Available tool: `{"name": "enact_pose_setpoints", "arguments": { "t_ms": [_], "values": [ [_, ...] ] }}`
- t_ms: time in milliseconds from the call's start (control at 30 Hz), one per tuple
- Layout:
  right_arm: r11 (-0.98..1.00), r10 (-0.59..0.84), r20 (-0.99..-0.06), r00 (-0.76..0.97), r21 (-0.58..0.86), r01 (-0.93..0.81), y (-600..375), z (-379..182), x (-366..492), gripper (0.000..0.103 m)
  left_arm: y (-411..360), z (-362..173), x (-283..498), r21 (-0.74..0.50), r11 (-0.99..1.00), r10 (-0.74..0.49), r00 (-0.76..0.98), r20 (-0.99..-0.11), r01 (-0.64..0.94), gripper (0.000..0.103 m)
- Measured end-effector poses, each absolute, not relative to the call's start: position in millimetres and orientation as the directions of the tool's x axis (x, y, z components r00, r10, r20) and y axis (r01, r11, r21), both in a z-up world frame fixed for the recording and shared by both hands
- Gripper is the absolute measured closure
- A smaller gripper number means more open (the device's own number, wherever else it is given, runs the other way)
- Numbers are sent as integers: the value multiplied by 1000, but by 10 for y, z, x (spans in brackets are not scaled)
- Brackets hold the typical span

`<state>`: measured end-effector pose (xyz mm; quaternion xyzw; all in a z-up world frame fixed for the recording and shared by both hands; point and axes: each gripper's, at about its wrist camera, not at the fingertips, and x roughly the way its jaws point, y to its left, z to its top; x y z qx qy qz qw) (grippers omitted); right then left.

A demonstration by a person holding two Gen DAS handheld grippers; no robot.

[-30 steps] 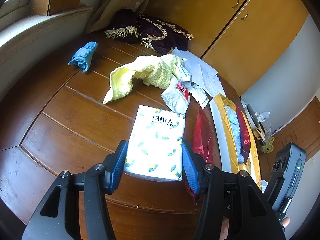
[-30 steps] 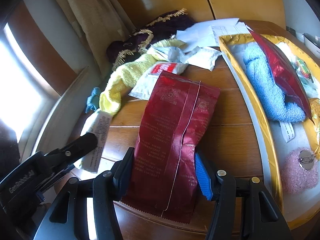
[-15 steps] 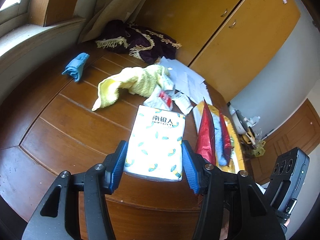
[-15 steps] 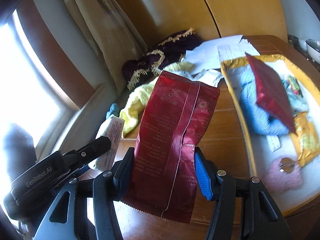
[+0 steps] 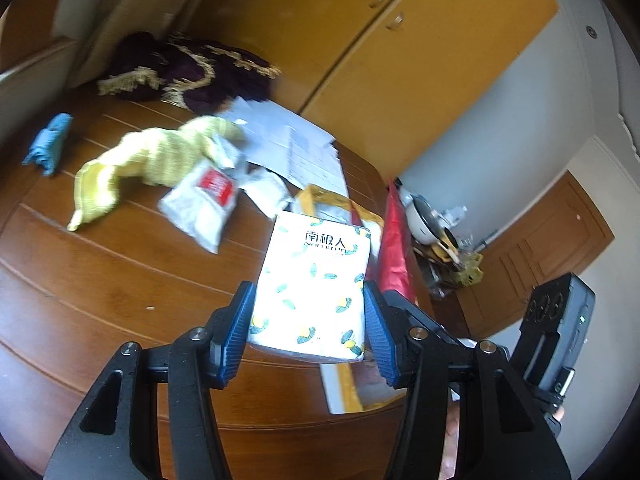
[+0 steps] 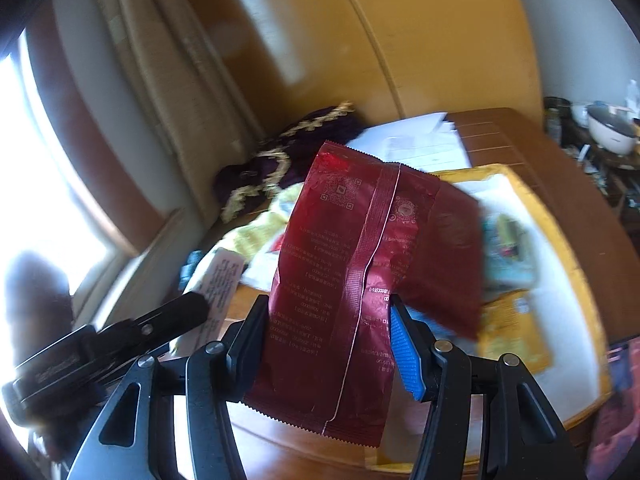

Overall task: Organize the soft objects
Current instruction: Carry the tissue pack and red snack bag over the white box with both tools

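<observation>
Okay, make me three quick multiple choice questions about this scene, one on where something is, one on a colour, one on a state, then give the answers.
1. Where does the yellow towel lie?
A. on the wooden table
B. in the gold-rimmed tray
C. on the floor

2. What colour is the pouch in the right gripper?
A. green
B. dark red
C. white

3. What is the left gripper doing?
A. hanging open and empty
B. shut on the tissue pack
C. pressing the towel

Answers: 1 A, it sprawls on the tabletop; 2 B, the foil is deep red; 3 B, both blue pads press the pack's sides.
</observation>
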<state>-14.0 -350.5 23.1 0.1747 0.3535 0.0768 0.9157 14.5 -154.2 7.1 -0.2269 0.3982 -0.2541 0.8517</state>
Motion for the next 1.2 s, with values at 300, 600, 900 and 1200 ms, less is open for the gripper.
{"name": "enact_pose_setpoints", "arguments": {
  "t_ms": [300,600,900,1200],
  "values": [
    [946,157,-685,712,311,90,-4106,52,-80,45,-2220,-119,233,-626,704,-706,418,-572,334,51],
    [952,125,-745,656,276,133,-4320,-158,82,45,-2537,-272,192,-597,722,-692,378,-615,350,51],
    [965,100,-792,602,224,134,-4406,-220,136,43,-2735,-340,74,-508,761,-643,367,-672,404,51],
    [953,77,-807,586,233,195,-4407,-217,227,36,-2805,-426,95,-521,714,-681,293,-671,468,46]
  ]
}}
